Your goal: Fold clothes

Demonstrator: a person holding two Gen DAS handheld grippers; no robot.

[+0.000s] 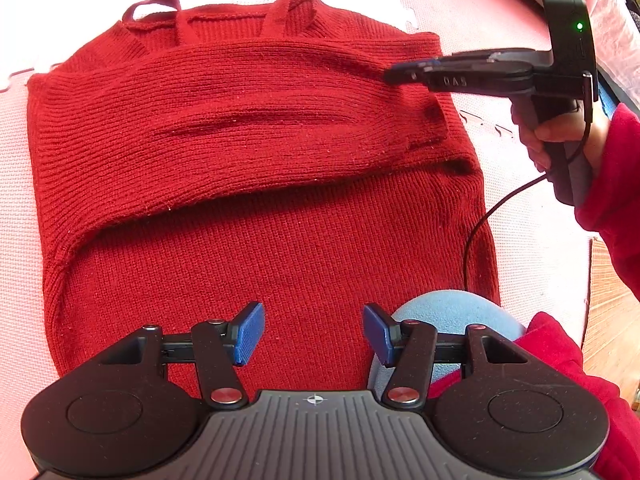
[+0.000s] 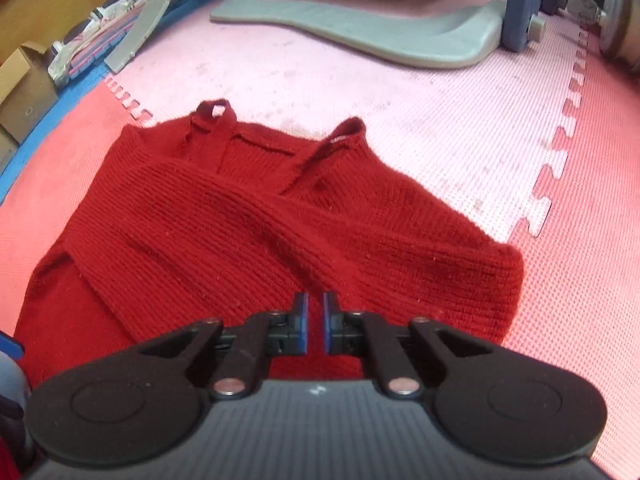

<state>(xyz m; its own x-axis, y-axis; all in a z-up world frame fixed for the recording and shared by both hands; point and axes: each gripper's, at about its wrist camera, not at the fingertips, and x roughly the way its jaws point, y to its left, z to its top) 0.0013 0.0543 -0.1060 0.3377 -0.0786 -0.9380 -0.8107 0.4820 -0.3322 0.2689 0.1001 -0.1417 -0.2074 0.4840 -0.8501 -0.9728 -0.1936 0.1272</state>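
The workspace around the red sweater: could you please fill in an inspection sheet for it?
Surface: pink foam mat of interlocking tiles.
Job's things: red knit sweater lying flat, sleeve folded across its body.
Clutter: nothing seen on the sweater.
Grippers: left gripper jaws open above the hem; right gripper jaws nearly together, fabric in the gap.
Cables: black cable trailing over the sweater's edge.
Surroundings: grey frame base, cardboard box.

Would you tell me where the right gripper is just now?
In the left wrist view, the right gripper reaches in from the right, its tips over the red sweater's folded sleeve near the upper right edge.
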